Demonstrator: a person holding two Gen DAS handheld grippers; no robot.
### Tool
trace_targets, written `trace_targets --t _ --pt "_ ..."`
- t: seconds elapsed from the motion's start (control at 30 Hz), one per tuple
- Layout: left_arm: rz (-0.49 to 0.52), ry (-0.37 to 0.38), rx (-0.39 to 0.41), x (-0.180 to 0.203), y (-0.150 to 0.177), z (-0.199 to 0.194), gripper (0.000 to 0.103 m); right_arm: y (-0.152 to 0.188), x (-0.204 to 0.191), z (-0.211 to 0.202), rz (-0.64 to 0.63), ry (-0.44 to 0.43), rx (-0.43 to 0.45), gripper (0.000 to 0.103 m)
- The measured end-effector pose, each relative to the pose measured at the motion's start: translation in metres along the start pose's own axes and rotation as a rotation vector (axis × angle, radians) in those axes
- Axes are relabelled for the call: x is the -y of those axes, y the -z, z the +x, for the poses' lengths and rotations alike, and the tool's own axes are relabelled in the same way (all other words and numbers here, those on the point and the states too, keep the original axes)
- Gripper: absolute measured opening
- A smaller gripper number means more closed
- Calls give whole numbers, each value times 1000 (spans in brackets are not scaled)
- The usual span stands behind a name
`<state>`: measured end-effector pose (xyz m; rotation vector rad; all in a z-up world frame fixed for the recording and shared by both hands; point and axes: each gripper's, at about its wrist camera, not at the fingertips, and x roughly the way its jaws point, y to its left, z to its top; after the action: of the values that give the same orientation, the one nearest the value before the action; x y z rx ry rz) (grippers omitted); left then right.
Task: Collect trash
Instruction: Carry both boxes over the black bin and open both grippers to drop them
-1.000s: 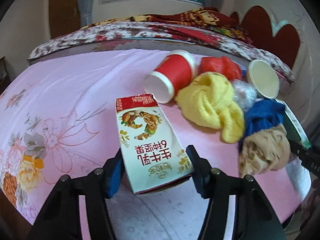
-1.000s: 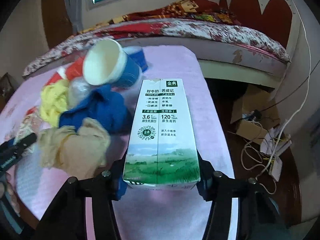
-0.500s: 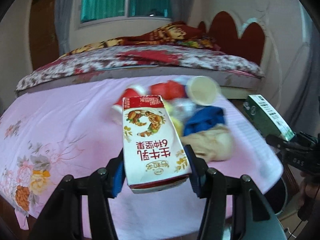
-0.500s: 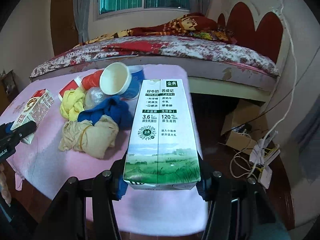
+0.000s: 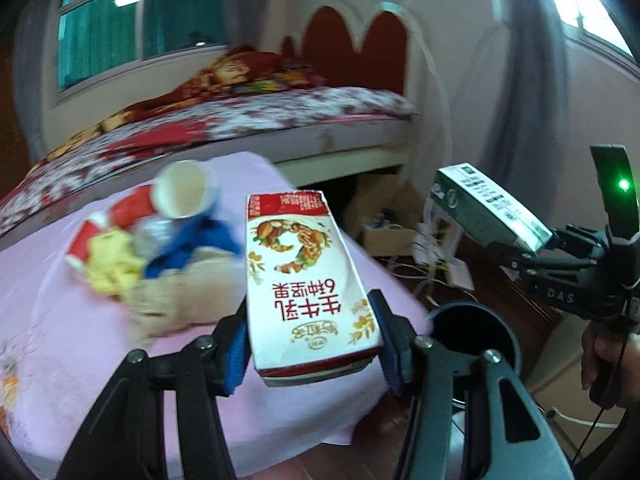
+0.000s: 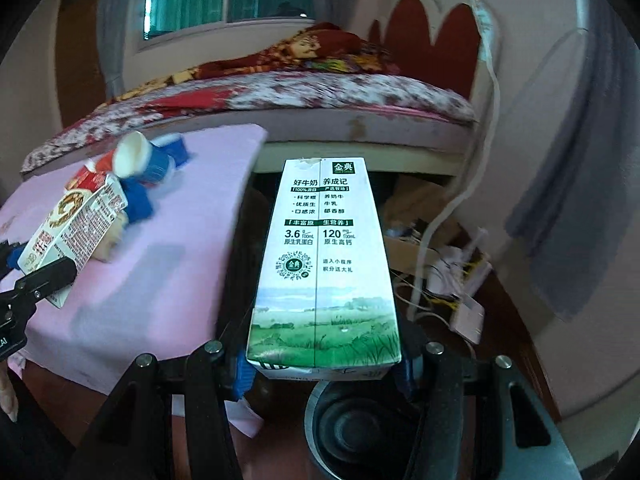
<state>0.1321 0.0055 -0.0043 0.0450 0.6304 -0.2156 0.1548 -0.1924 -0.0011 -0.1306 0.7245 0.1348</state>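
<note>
1. Red-and-white milk carton (image 5: 308, 280) sits clamped between the fingers of our left gripper (image 5: 310, 340), lifted clear of the pink worktop (image 5: 72, 328), beside the dark bin (image 5: 476, 336).
2. Our right gripper (image 6: 322, 364) has its fingers closed on the green milk carton (image 6: 324, 264), hanging just above the bin's mouth.
3. Beyond the bin, paper cups (image 5: 182, 196) and bundled cloths (image 5: 192, 240) lie on the worktop: we judge two cartons nearly binned, the cups left.
</note>
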Motion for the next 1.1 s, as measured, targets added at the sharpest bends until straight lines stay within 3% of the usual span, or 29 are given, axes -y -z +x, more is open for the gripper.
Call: trace_targets --t 0.33,0.53,0.87,0.97,1.0,1.03,1.07,1.1 --pt "151 202 -61 101 13 18 54 73 89 -16 42 103 -112 56" --pt "204 326 -163 148 35 40 54 110 115 -13 43 101 -185 56" --pt "239 413 -333 177 68 94 54 154 132 40 -23 47 -327 57" --pt "196 448 -393 180 70 116 63 157 133 57 -45 9 -355 58" --pt "177 431 -413 178 70 122 87 157 133 63 -59 18 -373 62" --pt "161 422 -407 176 70 123 99 157 133 68 -67 42 -389 86" --pt "148 409 -383 173 70 120 99 157 136 71 -71 65 -396 103" --pt "150 392 -382 170 65 126 99 155 139 72 -68 70 -388 103"
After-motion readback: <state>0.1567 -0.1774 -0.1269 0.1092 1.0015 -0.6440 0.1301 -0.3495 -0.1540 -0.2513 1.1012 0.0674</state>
